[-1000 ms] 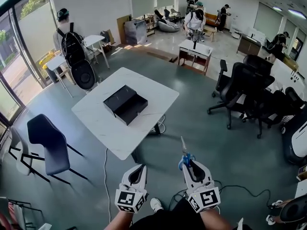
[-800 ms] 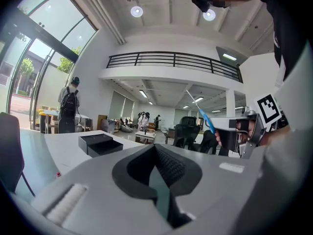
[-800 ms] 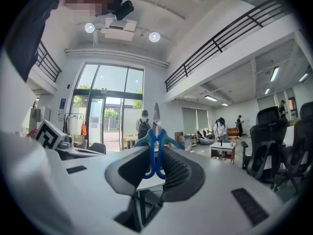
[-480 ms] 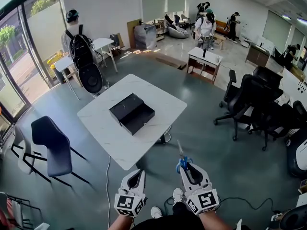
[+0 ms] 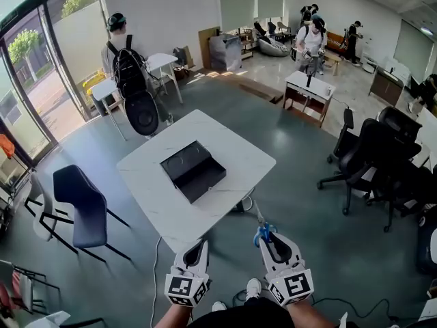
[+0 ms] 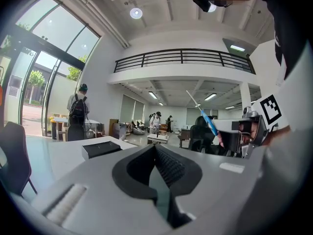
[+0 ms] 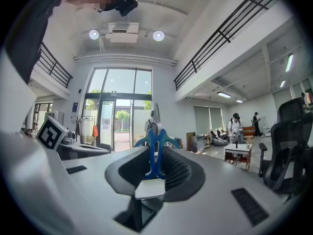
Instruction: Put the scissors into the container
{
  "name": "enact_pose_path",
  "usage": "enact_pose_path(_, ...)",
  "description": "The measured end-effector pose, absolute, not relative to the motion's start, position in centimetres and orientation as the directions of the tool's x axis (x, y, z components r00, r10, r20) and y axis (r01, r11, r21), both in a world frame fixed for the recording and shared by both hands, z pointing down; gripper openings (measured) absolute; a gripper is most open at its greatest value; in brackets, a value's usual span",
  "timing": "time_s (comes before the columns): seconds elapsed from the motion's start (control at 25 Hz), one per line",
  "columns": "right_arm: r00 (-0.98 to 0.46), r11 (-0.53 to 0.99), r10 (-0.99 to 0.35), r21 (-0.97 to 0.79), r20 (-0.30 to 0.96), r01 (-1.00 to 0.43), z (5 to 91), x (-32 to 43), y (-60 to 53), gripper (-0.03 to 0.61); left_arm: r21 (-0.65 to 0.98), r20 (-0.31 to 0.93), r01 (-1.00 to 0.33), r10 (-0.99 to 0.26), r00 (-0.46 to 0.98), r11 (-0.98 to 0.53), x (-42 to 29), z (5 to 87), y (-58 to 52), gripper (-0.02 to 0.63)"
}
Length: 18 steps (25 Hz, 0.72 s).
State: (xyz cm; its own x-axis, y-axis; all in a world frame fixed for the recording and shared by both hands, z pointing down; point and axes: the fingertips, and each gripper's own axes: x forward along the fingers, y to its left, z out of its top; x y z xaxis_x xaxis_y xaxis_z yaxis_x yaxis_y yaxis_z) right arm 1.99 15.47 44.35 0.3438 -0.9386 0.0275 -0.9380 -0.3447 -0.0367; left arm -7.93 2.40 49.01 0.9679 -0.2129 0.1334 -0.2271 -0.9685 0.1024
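Note:
The black open container (image 5: 193,169) lies on the white table (image 5: 235,145), ahead of both grippers. My right gripper (image 5: 270,240) is shut on the blue handles of the scissors (image 5: 262,229), whose blades point forward toward the table's near corner. In the right gripper view the scissors (image 7: 155,148) stand upright between the pads of the right gripper (image 7: 155,155). My left gripper (image 5: 195,253) hangs beside it, shut and holding nothing. In the left gripper view the left gripper (image 6: 156,150) faces the container (image 6: 100,149); the scissors (image 6: 208,119) show at right.
A dark chair (image 5: 76,207) stands left of the table. Black office chairs (image 5: 382,159) crowd the right side. A person with a backpack (image 5: 130,70) stands beyond the table near small white tables (image 5: 160,63). A cable (image 5: 153,279) runs across the floor under the table's near edge.
Both grippers have advanced toward the table, which now sits closer and more centred in the head view. The scissors stay in the right gripper; the left stays shut.

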Motion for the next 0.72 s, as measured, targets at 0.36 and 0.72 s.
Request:
enact_pose_path(0.36, 0.254, -0.255, -0.966, -0.027, 0.041, -0.967, 45.0, 7.0, 14.6, 0.084, 0.083, 0.158, -0.302, -0.287, 0.945, -0.950, -3.1, 49.2, 2.2, 0.011)
enact_pose_path(0.72, 0.179, -0.183, -0.983, -0.088, 0.051, -0.979, 46.0, 10.4, 14.0, 0.084, 0.059, 0.182, -0.377, -0.361, 0.915, -0.924, -1.1, 49.3, 2.3, 0.011)
